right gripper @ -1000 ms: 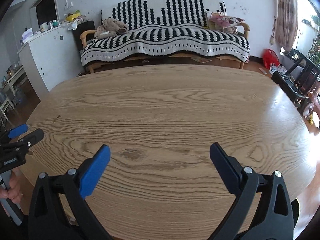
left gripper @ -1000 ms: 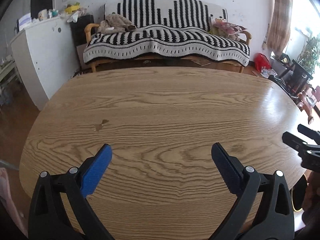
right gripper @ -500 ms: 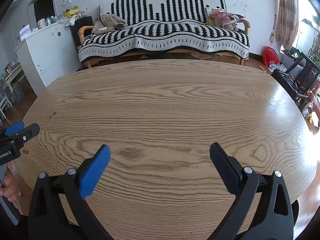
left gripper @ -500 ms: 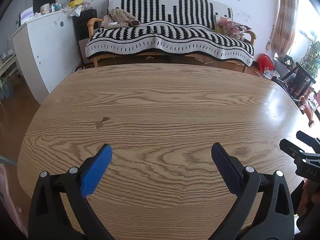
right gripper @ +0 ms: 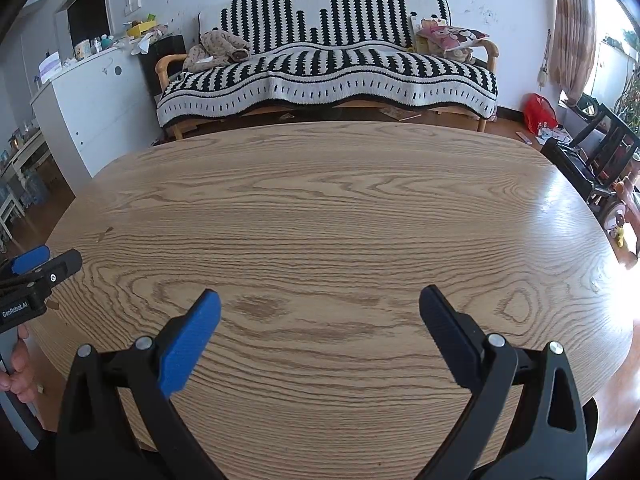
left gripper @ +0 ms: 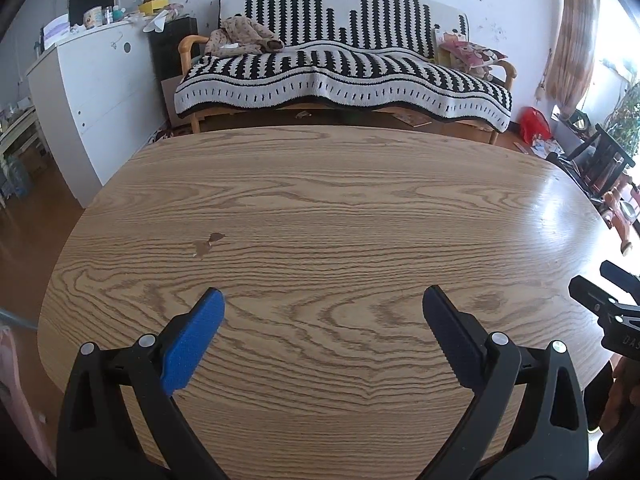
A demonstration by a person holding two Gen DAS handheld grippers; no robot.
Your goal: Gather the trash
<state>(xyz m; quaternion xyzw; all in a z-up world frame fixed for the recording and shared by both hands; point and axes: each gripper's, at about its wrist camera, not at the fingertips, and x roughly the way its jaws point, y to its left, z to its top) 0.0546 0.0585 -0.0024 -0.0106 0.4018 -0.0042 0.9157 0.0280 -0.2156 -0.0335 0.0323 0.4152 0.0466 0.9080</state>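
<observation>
1. Step in hand: looks like either the start or the very end; no trash on the worktop (left gripper: 360, 216) in either view, so where the trash lies can't be told.
2. Left tongs (left gripper: 322, 312): spread wide, holding nothing, hovering over the near edge of the worktop.
3. Right tongs (right gripper: 320, 312): spread wide too, nothing held, just beside the left tongs.
4. Next move, my guess: scan for trash beyond the worktop, maybe the floor, then reach.
5. Left of the tongs: white cabinet (left gripper: 100, 92) with clutter on top.
6. Ahead of the tongs: small chip mark (left gripper: 208, 242) in the wood grain, then a striped sofa (left gripper: 344, 76) past the far edge.
7. Right of the tongs: red bag (right gripper: 540, 112) on the floor, curtain (right gripper: 572, 24), bright window glare.
</observation>
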